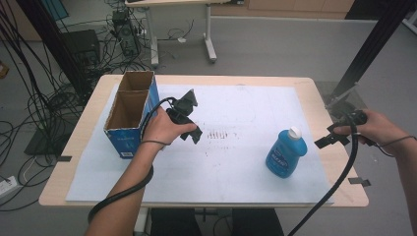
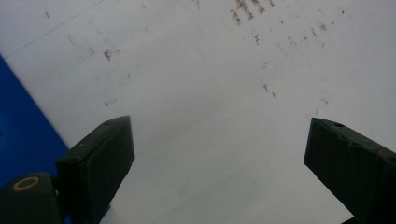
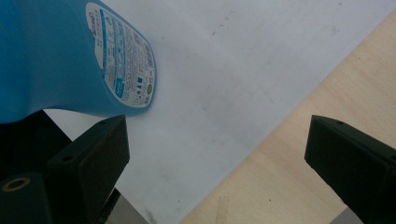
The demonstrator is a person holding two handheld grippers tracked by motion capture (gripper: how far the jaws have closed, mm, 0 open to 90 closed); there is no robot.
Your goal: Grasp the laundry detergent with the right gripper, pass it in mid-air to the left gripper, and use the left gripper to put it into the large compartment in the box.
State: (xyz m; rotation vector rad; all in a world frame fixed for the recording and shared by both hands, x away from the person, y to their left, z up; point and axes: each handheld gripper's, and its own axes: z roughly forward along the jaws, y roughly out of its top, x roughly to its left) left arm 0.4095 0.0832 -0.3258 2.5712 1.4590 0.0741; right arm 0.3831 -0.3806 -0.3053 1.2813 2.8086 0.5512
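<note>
Blue bottle (image 1: 285, 153) with a white cap stands upright on the white sheet (image 1: 231, 167), right of centre on the table (image 1: 64, 191). Right gripper (image 1: 339, 136) hovers just beside it near the sheet's right edge, jaws spread, empty. Left gripper (image 1: 188, 125), jaws spread too, sits beside the open cardboard box (image 1: 132, 114); bare sheet lies between.

Soft, even overhead light washes the high view, and the white sheet (image 1: 236, 147) reads bright with only faint shadows under the blue bottle (image 1: 285, 152) and the hands. Both gripper views are sharp on the paper's brown specks but soft on the near black jaws. No harsh glare; the room's edges bend slightly.
</note>
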